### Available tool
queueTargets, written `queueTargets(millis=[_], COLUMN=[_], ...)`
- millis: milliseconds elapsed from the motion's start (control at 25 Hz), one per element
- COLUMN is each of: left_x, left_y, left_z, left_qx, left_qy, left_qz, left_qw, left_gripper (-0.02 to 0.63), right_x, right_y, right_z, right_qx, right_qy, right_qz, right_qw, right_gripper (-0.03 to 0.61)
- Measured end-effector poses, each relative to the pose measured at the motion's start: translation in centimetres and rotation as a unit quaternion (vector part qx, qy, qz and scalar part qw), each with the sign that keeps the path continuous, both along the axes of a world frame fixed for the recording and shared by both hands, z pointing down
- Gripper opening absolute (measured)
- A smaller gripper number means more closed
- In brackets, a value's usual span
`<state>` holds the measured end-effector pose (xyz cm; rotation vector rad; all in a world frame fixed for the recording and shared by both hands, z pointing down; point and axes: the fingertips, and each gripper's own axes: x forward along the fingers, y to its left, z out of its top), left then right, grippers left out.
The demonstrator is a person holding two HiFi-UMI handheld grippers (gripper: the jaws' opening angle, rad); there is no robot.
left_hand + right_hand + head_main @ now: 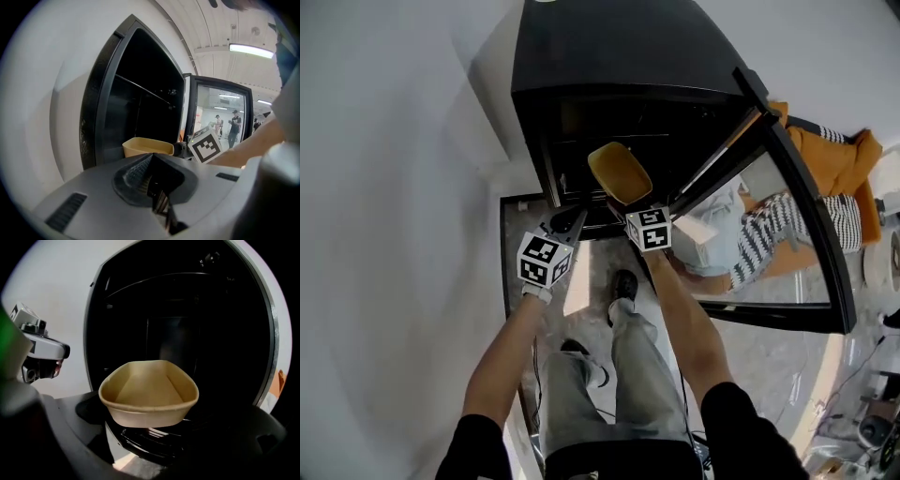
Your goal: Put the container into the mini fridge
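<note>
A tan, empty oval container (620,173) hangs in front of the open black mini fridge (609,56), at the mouth of its dark inside. My right gripper (623,199) is shut on the container's near end. In the right gripper view the container (149,392) sits level between the dark jaws of my right gripper (150,420), with the fridge (187,310) just beyond. My left gripper (570,225) hovers left of the container by the fridge's lower left corner, its jaws together and holding nothing. The left gripper view shows my left gripper (157,190) and the container (147,147) past it.
The fridge's glass door (787,234) stands swung open to the right. A wire shelf (140,89) crosses the fridge's inside. A white wall (394,187) runs along the left. The person's legs and shoes (623,281) are below the grippers. An orange object (839,155) lies at the right.
</note>
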<state>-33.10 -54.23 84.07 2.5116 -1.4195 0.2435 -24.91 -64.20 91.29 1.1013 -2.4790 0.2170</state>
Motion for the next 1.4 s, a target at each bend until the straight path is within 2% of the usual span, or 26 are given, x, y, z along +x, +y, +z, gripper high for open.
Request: queueTargets(millis=[600, 840, 1160, 1200, 1280, 1400], left_x=[1.3, 1.1, 1.2, 1.1, 1.1, 0.9], left_y=[-4.8, -6.0, -5.9, -5.8, -5.7, -5.0], left_z=[2.9, 3.8, 4.3, 4.2, 3.9, 3.4], left_qx=[-0.001, 0.005, 0.000, 0.000, 0.001, -0.004], left_qy=[-0.019, -0.027, -0.028, -0.029, -0.031, -0.031], left_qz=[0.039, 0.043, 0.041, 0.040, 0.039, 0.036], left_qw=[0.9991, 0.9987, 0.9988, 0.9988, 0.9987, 0.9989], left_gripper=[0.008, 0.008, 0.008, 0.008, 0.008, 0.008], right_x=[-1.6, -1.9, -2.0, -2.0, -2.0, -1.4], right_y=[-4.4, -5.4, -5.4, -5.4, -4.9, -3.8], right_z=[4.8, 5.6, 5.8, 5.8, 5.7, 5.3], right_qx=[-0.011, -0.018, -0.031, -0.032, -0.034, -0.041], right_qy=[0.006, -0.010, -0.008, -0.005, -0.004, -0.008], right_qz=[0.009, 0.025, 0.017, 0.018, 0.015, 0.020], right_qw=[1.000, 0.999, 0.999, 0.999, 0.999, 0.999], right_gripper=[0.518, 0.520, 0.525, 0.529, 0.581, 0.592])
